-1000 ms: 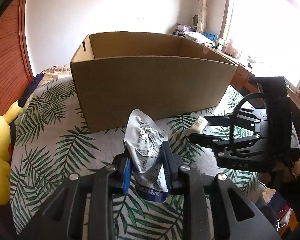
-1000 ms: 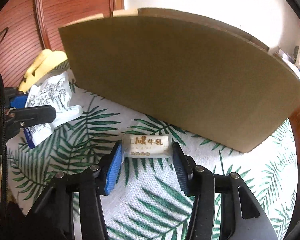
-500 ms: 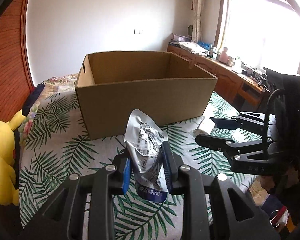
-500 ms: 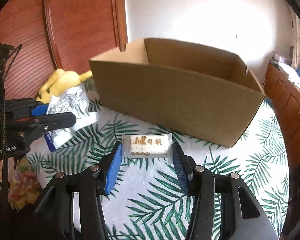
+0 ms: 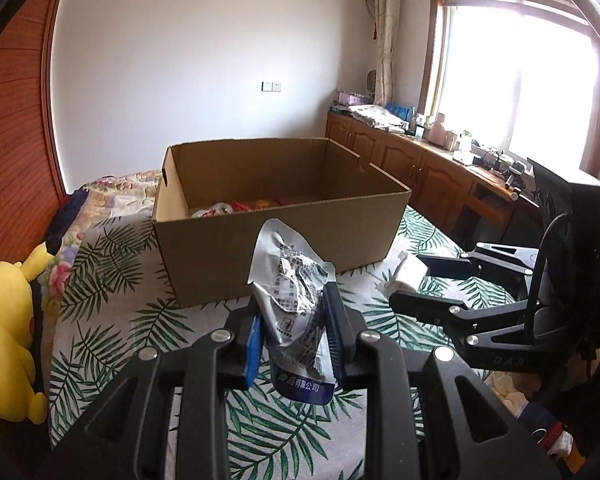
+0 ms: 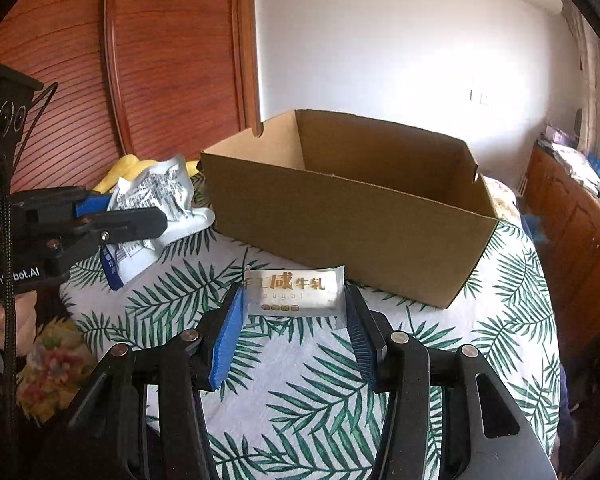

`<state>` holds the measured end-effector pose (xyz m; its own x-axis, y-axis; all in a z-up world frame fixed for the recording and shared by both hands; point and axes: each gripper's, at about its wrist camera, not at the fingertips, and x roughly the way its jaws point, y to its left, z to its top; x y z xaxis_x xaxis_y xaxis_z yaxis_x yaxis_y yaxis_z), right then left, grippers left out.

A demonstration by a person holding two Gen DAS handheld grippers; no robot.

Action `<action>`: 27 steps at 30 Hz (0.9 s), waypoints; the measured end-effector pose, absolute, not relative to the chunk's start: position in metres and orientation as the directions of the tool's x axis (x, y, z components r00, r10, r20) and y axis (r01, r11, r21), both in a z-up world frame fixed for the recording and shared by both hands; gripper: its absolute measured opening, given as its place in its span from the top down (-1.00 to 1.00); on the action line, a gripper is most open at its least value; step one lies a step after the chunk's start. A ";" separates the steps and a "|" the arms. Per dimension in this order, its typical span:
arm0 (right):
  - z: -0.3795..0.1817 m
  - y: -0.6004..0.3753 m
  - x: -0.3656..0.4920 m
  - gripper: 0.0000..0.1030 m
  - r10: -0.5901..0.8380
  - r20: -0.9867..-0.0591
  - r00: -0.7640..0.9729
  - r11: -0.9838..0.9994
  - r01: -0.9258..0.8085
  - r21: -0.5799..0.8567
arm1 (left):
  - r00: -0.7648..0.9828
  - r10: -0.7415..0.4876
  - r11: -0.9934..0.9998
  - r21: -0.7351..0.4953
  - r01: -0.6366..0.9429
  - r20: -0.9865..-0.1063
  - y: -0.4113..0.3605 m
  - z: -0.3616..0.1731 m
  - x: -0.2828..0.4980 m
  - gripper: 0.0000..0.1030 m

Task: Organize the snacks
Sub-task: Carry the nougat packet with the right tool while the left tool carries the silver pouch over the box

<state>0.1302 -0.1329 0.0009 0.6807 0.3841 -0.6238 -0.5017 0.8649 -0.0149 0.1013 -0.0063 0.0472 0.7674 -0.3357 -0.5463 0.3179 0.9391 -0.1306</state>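
My left gripper is shut on a crinkled silver snack pouch with a blue bottom edge, held upright above the bed in front of the open cardboard box. Several snacks lie inside the box at its far left. My right gripper is shut on a small white nougat packet with gold lettering, held above the bed near the box's front wall. The right gripper shows in the left wrist view, the left one with its pouch in the right wrist view.
The box stands on a bed with a palm-leaf sheet. A yellow plush toy lies at the bed's left edge. A red wooden headboard is behind. Wooden cabinets with clutter run under the window on the right.
Both grippers have risen and pulled back from the box with their snacks held; the box now looks lower and smaller and its inside shows.
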 end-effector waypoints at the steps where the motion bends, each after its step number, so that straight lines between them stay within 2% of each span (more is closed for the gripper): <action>1: 0.002 -0.136 0.129 0.02 0.386 -0.621 0.682 0.865 -0.501 -0.013 | 0.770 -0.336 0.939 -0.129 0.319 -0.543 -0.007 0.049 0.101 0.52; 11: 0.015 -0.145 0.135 0.02 0.373 -0.592 0.714 0.879 -0.477 -0.022 | 0.793 -0.324 0.943 -0.109 0.314 -0.516 -0.012 0.063 0.119 0.52; 27: 0.021 -0.159 0.198 0.02 0.329 -0.572 0.752 0.908 -0.418 -0.028 | 0.809 -0.273 0.961 -0.105 0.257 -0.521 -0.003 0.056 0.183 0.51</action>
